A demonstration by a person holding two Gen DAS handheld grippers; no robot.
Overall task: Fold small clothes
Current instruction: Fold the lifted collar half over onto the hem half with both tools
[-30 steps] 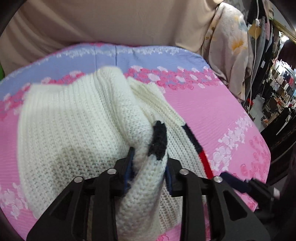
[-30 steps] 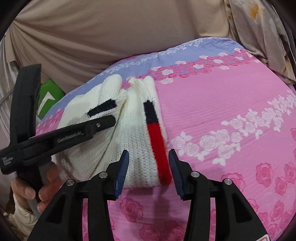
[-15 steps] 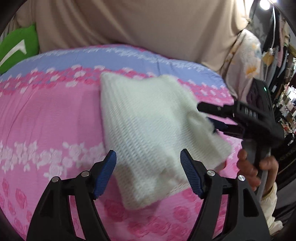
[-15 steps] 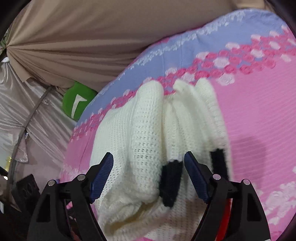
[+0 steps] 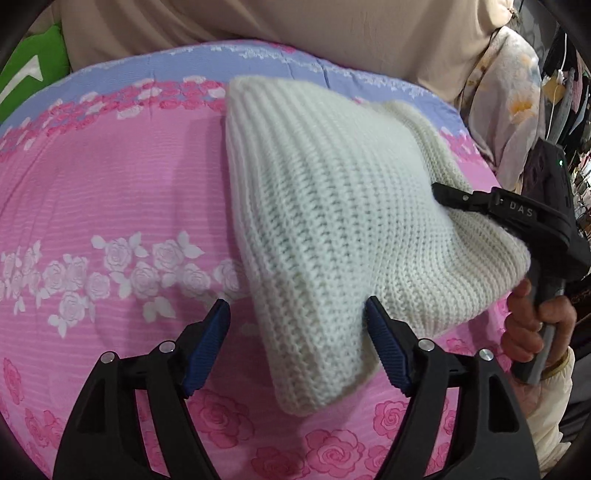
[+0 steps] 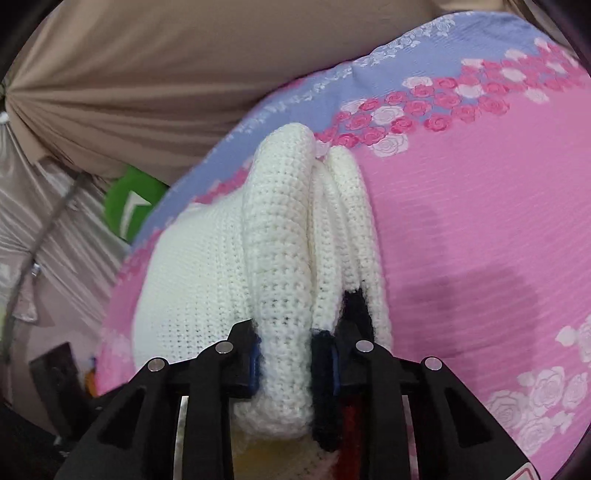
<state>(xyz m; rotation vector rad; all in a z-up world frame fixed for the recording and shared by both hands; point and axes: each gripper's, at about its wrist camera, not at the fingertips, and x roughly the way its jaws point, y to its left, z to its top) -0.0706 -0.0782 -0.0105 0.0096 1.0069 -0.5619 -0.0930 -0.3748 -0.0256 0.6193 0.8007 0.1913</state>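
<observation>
A folded cream knit sweater (image 5: 332, 221) lies on the pink rose-print bedspread (image 5: 110, 184). My left gripper (image 5: 297, 343) is open, its blue-padded fingers either side of the sweater's near corner. My right gripper (image 6: 293, 360) is shut on a thick bunched fold of the sweater (image 6: 280, 258), with its black and red trim (image 6: 351, 406) beside the right finger. From the left wrist view the right gripper (image 5: 454, 195) bites the sweater's right edge, held by a hand (image 5: 535, 325).
A beige curtain (image 5: 295, 29) hangs behind the bed. A green cushion (image 5: 26, 81) sits at the far left. Floral fabric (image 5: 509, 92) and hanging clothes stand at the right. The bedspread's lilac band (image 6: 406, 55) runs along the far edge.
My left gripper let go of the sweater, opened and drew back to its near corner. My right gripper closed on a bunched fold of the sweater.
</observation>
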